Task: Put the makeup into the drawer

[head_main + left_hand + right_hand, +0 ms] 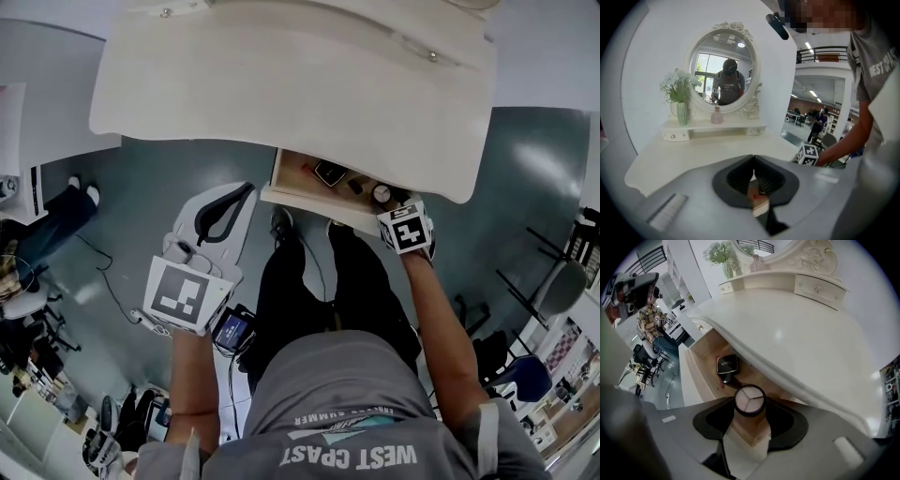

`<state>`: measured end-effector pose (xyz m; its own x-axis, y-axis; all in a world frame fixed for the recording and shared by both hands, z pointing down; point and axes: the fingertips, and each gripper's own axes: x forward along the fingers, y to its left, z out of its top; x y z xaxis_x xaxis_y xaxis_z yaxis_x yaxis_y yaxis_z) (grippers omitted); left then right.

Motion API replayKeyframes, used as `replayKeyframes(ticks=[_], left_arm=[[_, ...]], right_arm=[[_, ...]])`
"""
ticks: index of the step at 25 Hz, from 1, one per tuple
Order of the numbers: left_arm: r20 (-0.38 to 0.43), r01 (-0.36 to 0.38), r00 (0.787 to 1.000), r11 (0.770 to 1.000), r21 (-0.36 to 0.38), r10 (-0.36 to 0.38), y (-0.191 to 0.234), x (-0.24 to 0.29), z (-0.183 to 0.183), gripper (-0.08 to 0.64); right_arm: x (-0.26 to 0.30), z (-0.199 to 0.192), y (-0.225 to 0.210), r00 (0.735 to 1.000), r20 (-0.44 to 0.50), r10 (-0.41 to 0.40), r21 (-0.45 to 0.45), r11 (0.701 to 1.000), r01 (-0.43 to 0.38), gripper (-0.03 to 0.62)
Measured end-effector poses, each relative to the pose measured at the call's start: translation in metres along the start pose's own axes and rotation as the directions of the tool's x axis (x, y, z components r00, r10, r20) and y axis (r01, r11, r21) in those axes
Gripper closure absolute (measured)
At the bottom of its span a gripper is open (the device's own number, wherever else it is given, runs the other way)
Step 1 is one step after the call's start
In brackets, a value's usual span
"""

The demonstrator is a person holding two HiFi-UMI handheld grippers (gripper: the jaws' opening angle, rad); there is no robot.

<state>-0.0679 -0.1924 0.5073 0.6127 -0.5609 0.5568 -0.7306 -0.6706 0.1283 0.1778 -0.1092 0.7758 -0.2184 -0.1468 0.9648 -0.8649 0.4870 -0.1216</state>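
Left gripper (pixel 242 194): held out over the floor, left of the drawer and well apart from it; its fingers (pixel 740 171) are pressed together at the tips with nothing between them.
Drawer (pixel 281 194): pulled out from under the counter (pixel 300 84) front edge.
Drawer contents: a black square compact (pixel 727 364) lies flat on the wooden bottom, with a small dark item (pixel 729 378) just beside it.
Round compact (pixel 749 400): clamped between the right gripper (pixel 749 402) fingers, above the drawer's right part, its three pale sectors facing up.
Open room: bare wood shows along the drawer's left wall.
Hidden: the drawer's back runs under the counter; whether the round compact touches the drawer bottom cannot be told.
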Motion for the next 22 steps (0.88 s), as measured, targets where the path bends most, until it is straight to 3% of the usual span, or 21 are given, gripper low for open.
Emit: replayKeyframes(ticks=[4,22], left_arm=[[-0.032,0.0,0.999,1.0,-0.013,0.0,-0.003,-0.001,-0.005,0.557],[0.061,-0.03,0.998,0.999,0.04,0.028,-0.009,-0.044,0.022,0.557]], right_arm=[[0.004,0.0,-0.004,1.0,0.002,0.0,0.009,1.0,0.0,0.376],[-0.02,-0.003,0.006,0.999,-0.002,0.053,0.046,0.998,-0.053,0.362]])
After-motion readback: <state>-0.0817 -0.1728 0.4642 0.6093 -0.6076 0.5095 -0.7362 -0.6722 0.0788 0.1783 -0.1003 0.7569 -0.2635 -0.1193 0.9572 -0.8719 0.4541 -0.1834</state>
